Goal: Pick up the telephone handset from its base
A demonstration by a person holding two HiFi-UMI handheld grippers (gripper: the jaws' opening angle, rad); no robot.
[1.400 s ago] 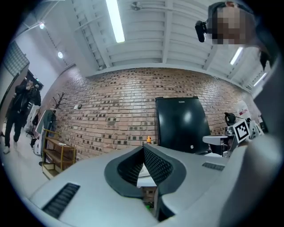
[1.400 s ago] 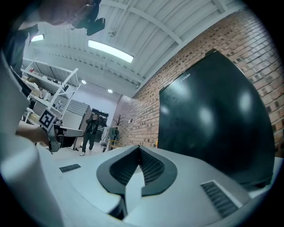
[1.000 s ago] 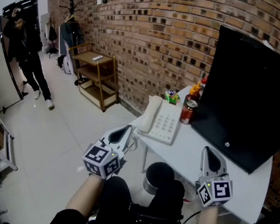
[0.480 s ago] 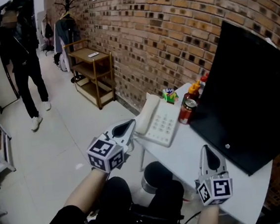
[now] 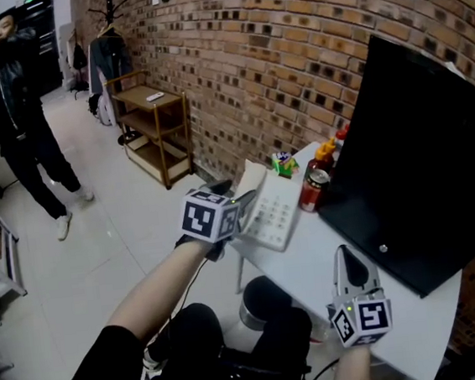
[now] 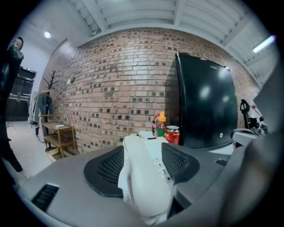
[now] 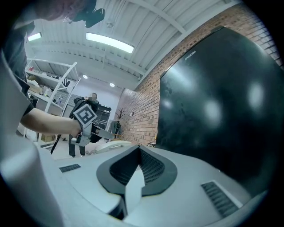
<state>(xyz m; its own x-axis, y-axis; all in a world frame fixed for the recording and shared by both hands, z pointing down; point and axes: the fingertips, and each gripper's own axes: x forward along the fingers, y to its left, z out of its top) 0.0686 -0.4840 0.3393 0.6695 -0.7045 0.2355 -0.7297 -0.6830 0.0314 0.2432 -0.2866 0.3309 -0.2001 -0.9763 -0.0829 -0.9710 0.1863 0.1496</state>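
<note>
You are holding your left gripper [image 6: 143,165] over the near end of the handset [image 6: 146,177], which is lying on its base [image 5: 281,214], long axis running away along the jaws. Those jaws are opening and straddling it, not pinching. Your right gripper [image 7: 133,177] is sitting shut and empty, farther off by the monitor [image 5: 424,157]. The can [image 5: 312,190] beyond is showing no contents.

Head view: high behind both tongs, facing steeply down across the bench [image 5: 307,253], mid-distance. Left gripper view: low along the left tongs [image 6: 147,153], jaws opening with the telephone handset [image 6: 144,186] between them, very close, facing brick wall [image 6: 120,84] and black monitor [image 6: 204,102] beyond. Right gripper view: level along the right tongs [image 7: 138,153], leftward toward the left tongs. Shared by all: handset, monitor, wall.
</note>
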